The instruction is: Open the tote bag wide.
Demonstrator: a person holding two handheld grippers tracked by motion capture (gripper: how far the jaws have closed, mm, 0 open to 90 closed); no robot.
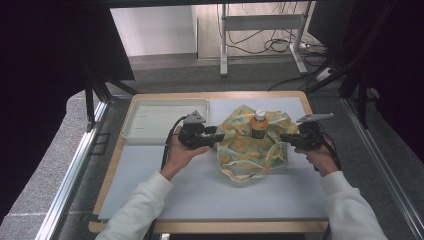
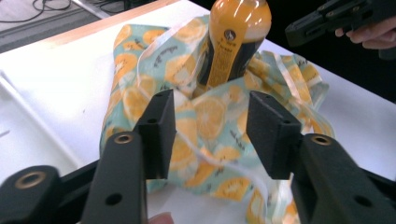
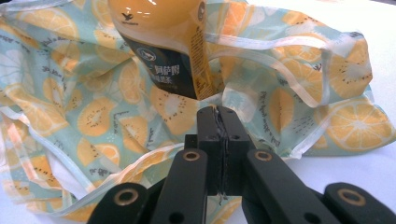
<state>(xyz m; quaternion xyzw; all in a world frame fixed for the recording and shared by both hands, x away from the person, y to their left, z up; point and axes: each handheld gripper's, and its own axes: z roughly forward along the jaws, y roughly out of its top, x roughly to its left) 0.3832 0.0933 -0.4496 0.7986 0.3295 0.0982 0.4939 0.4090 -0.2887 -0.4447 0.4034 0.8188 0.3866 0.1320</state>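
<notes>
A white tray [image 1: 150,122] sits at the far left of the table [image 1: 150,200], empty side up, just left of the left gripper [image 1: 216,138].

The left gripper is held level and points right toward the bag [image 1: 250,150]. In the left gripper view the jaws stand spread; the bag [image 2: 205,121] lies beyond and between them, and neither pad presses on it.

The bag, printed with orange slices on pale green, lies crumpled at the centre of the table, between the two grippers. A loop handle [image 1: 240,176] trails on its near side.

A bottle [image 1: 258,124] of orange drink stands upright in the bag's far half, cap up, with the bag's cloth gathered round its base. In the left gripper view the bottle [image 2: 236,42] rises behind the bag folds.

The right gripper [image 1: 283,137] is held level and points left, at the bag's right edge. In the right gripper view the jaws are pressed together; a thin fold of bag [image 3: 140,112] appears pinched between the pads, just near of the bottle [image 3: 163,42].
</notes>
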